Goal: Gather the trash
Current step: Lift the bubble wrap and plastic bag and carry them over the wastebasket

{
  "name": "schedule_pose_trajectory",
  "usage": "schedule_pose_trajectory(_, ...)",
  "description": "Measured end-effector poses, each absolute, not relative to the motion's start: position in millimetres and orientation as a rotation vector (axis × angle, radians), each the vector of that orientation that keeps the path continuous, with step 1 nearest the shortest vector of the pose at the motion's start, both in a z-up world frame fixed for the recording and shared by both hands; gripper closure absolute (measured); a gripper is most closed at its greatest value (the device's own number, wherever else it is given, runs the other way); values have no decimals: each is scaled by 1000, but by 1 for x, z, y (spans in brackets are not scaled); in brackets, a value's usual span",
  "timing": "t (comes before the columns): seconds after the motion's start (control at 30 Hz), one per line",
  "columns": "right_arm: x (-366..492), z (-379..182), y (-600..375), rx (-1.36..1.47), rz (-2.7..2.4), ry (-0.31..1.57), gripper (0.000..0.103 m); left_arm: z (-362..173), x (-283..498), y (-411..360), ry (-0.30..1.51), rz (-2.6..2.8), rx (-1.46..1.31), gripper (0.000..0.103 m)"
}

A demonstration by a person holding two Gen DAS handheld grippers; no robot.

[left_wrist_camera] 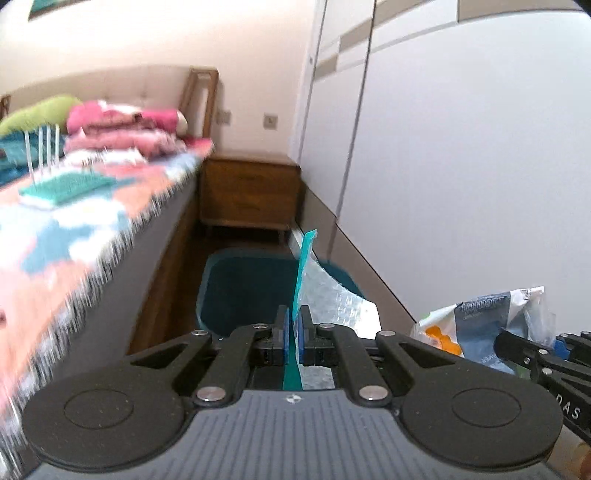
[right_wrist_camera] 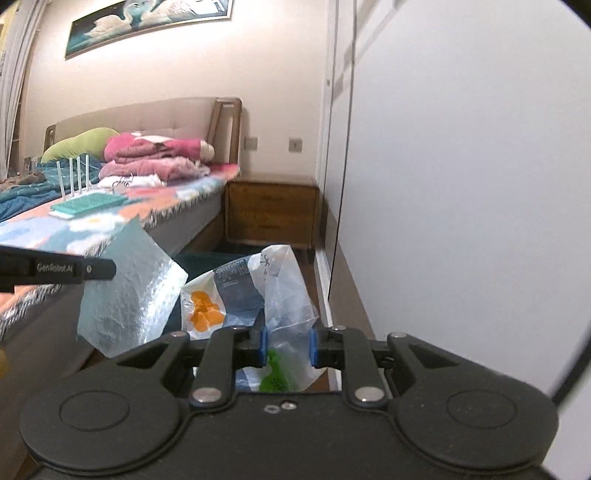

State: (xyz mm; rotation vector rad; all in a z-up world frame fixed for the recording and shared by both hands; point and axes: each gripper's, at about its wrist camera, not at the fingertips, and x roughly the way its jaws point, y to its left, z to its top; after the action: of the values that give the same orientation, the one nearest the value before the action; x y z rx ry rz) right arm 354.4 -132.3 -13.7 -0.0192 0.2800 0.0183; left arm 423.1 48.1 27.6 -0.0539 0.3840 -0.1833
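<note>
Trash is pinched in both grippers: the left gripper (left_wrist_camera: pixel 294 332) has its jaws pressed tight on a thin shiny wrapper (left_wrist_camera: pixel 332 295), and the right gripper (right_wrist_camera: pixel 287 341) squeezes a crinkly plastic bag (right_wrist_camera: pixel 258 291). Ahead of the jaws, low down, waits the blue bin (left_wrist_camera: pixel 240 284), likely for dropping both

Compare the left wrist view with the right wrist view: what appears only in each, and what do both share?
Only the left wrist view shows the left tongs head-on, shut on the teal-edged silvery wrapper.

Only the right wrist view shows the swan picture on the wall, and the right tongs head-on, shut on the crumpled plastic bag.

Both show the bed, folded pink blankets, wooden nightstand, dark teal bin, white wardrobe, and both pieces of trash.
</note>
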Motion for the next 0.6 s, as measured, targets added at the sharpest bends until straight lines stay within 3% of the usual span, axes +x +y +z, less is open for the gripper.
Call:
schedule_pose_trajectory(0.3,432,3,-96,-114,8,307,84,45,488,61,398,-131,-50,99)
schedule_pose_trajectory(0.6,496,-35,-64,-225,-17,461,84,4,545,46,500,-92,54,99)
